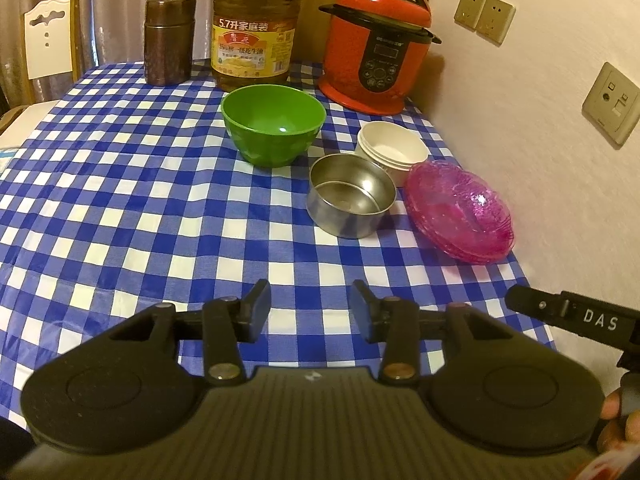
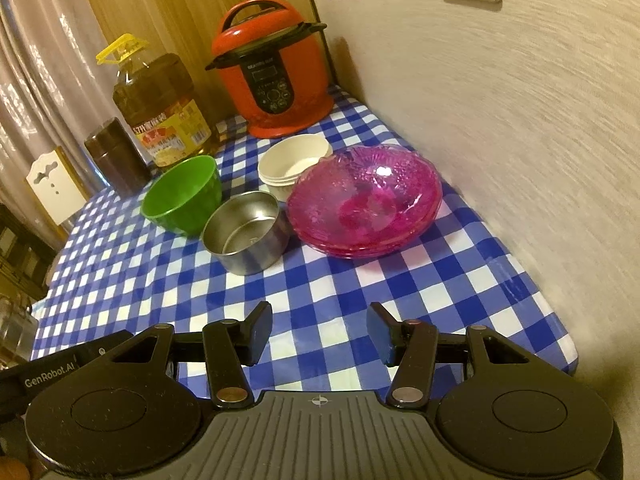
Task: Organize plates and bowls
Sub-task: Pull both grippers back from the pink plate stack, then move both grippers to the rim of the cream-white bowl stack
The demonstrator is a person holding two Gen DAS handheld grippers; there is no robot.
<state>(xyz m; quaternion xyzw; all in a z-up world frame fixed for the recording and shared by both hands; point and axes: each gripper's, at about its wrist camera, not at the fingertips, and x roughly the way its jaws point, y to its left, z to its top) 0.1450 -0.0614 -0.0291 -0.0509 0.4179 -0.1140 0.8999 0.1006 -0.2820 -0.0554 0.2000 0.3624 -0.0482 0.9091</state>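
Both claws hang over the near end of the worktop (image 1: 120, 184), the checked blue-and-white cloth under them. My left claw (image 1: 311, 312) has its jaws partly apart and easing wider, nothing between the pads, only cloth showing through the gap. My right claw (image 2: 319, 334) stands half open too, empty, pointing at the dishes.

The dishes sit up by the wall on the right. The stack of pink glass plates (image 2: 364, 200) is nearest the wall, nested and level. Just left of it is the steel bowl (image 2: 246, 232), upright, empty; in the right view it looks to touch the pink stack, though I cannot be sure. Behind those two, the stacked white bowls (image 2: 294, 162). The green bowl (image 1: 274, 124) stands a little apart to the left, upright and empty.

Along the back edge: a brown canister (image 1: 168, 40), a big oil bottle (image 1: 256, 32), and a red pressure cooker (image 1: 378, 44) in the corner.
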